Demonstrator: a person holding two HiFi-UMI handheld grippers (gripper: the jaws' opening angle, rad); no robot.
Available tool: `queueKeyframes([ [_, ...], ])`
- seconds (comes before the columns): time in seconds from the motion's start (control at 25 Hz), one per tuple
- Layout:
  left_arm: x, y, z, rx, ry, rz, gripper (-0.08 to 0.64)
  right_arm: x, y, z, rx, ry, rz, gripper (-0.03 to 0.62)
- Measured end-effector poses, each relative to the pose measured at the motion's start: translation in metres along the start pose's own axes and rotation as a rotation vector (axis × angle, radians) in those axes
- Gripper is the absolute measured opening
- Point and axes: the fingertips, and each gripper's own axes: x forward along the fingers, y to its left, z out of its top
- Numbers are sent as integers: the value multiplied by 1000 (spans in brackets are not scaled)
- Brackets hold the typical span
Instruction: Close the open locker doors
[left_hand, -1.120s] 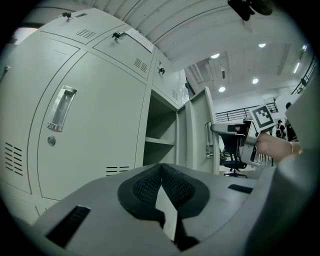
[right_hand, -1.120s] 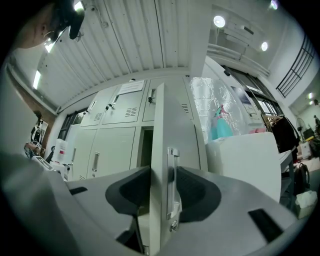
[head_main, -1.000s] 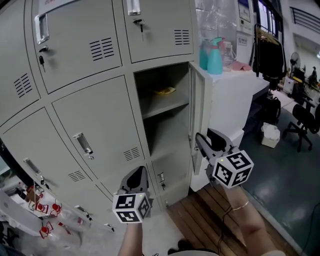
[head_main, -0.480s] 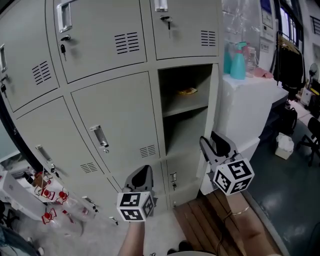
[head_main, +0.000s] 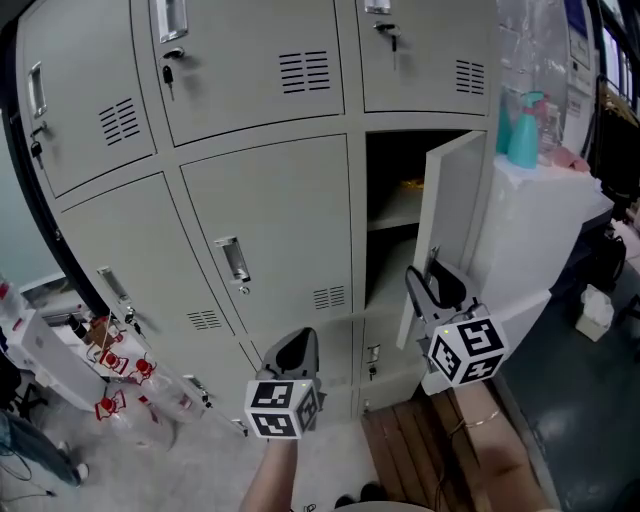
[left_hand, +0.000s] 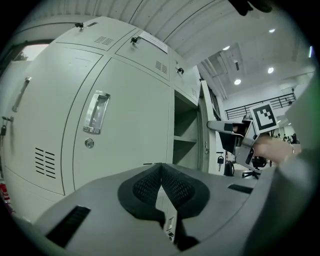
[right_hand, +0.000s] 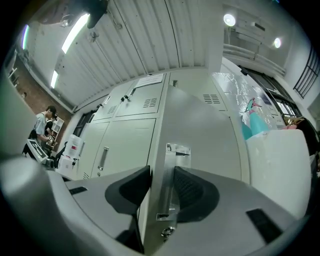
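Observation:
The grey locker bank has one open door (head_main: 452, 205) in the middle row at the right. It stands part-way swung over its dark compartment (head_main: 392, 185), which holds a shelf. My right gripper (head_main: 424, 277) is shut on that door's free edge. In the right gripper view the door (right_hand: 200, 130) and its metal handle plate (right_hand: 172, 170) sit between the pads of the right gripper (right_hand: 161, 189). My left gripper (head_main: 296, 351) hangs lower, in front of the closed bottom lockers. It is the left gripper (left_hand: 161, 182) whose pads meet with nothing between them.
A white cabinet (head_main: 545, 235) stands right beside the open door, with a teal spray bottle (head_main: 523, 128) on top. Wooden slats (head_main: 420, 445) cover the floor below. Bottles and clutter (head_main: 120, 380) lie at the lower left. A person (right_hand: 42, 127) stands far off left.
The open door has swung from edge-on to angled across its compartment, with my right gripper moving along on its edge. The left gripper has stayed low and shut.

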Motion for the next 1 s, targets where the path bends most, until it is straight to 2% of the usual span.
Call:
queueKeyframes([
  [0.36, 3, 25, 0, 4, 6, 63, 20, 40, 11, -8, -4, -6, 38, 160],
  [0.6, 8, 31, -2, -10, 9, 82, 20, 59, 15, -16, 16, -5, 76, 144],
  [1.0, 14, 40, -5, -16, 13, 116, 20, 88, 18, -34, -4, 36, 100, 124],
])
